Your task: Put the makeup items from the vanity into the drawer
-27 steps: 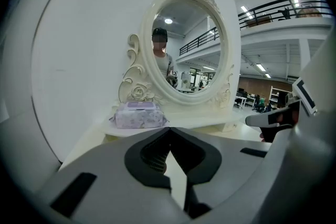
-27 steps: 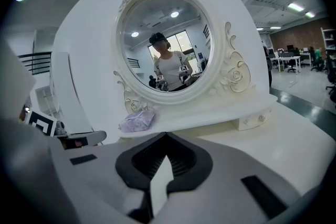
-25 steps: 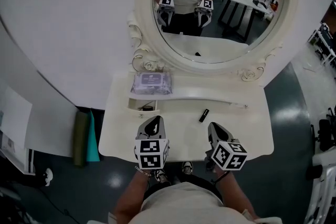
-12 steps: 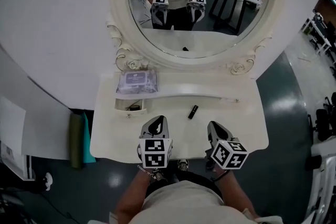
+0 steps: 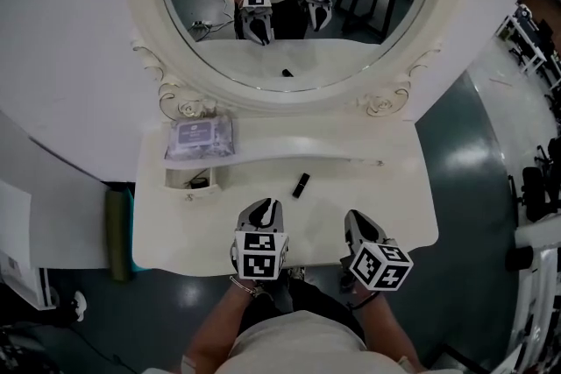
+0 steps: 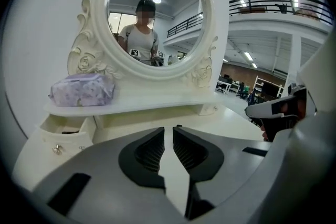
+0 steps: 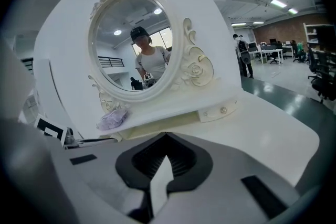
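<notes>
Head view: the round mirror (image 5: 289, 4) is seen rising behind and to the right of the drawer (image 5: 178, 179). The white tabletop (image 5: 386, 206) is spread in front of the drawer and to its right.

The left tool (image 5: 262, 211) and the right tool (image 5: 359, 225) are held low over the near edge, nearer the person than the drawer, and are aimed toward the back. This is judged to be the set-up for a reach.

In the left gripper view the jaws are seen a narrow slit apart, having just been opening. Nothing is caught between them, so a pick-up is probably being prepared. In the right gripper view the jaws are seen closed tip to tip on nothing.

A lilac pack of wipes (image 5: 200, 138) is laid on the shelf just above the drawer. The drawer is pulled out, so items can be dropped in, and a small dark thing is seen inside.

The black tube (image 5: 301, 185), taken for the makeup item, is lying untouched on the tabletop right of the drawer.
</notes>
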Action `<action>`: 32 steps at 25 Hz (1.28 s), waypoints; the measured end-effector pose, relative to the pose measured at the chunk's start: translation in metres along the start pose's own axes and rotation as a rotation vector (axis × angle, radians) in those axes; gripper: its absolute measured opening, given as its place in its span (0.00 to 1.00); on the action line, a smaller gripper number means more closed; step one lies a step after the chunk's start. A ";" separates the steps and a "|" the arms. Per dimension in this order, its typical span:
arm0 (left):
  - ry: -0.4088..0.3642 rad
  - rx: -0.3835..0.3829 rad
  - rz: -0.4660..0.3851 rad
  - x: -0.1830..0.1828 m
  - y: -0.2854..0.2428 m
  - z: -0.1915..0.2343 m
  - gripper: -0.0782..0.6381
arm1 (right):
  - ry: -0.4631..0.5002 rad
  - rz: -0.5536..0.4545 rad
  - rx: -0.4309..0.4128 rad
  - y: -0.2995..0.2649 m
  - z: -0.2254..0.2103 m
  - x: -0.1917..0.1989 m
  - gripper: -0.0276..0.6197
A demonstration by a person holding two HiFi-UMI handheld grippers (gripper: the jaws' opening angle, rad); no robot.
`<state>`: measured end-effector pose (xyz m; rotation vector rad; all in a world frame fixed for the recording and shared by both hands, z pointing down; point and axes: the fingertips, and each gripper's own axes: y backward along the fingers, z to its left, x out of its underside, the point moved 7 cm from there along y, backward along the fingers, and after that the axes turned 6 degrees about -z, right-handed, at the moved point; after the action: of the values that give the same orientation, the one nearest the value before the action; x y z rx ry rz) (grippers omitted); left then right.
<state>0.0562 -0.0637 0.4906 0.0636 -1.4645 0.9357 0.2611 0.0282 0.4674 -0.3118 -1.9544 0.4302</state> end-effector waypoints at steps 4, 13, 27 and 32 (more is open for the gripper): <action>0.000 0.018 0.047 0.010 -0.019 -0.010 0.23 | -0.029 0.033 0.014 0.000 -0.016 0.010 0.07; 0.005 0.058 0.148 0.028 -0.063 -0.022 0.37 | -0.069 0.103 0.032 -0.008 -0.048 0.031 0.07; -0.054 0.022 0.286 0.047 -0.112 -0.029 0.38 | -0.107 0.125 0.062 -0.018 -0.084 0.038 0.07; -0.068 0.007 0.326 0.049 -0.119 -0.030 0.34 | -0.123 0.116 0.062 -0.022 -0.088 0.035 0.07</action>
<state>0.1394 -0.1010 0.5861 -0.1440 -1.5626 1.2117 0.3274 0.0364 0.5385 -0.3672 -2.0441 0.5962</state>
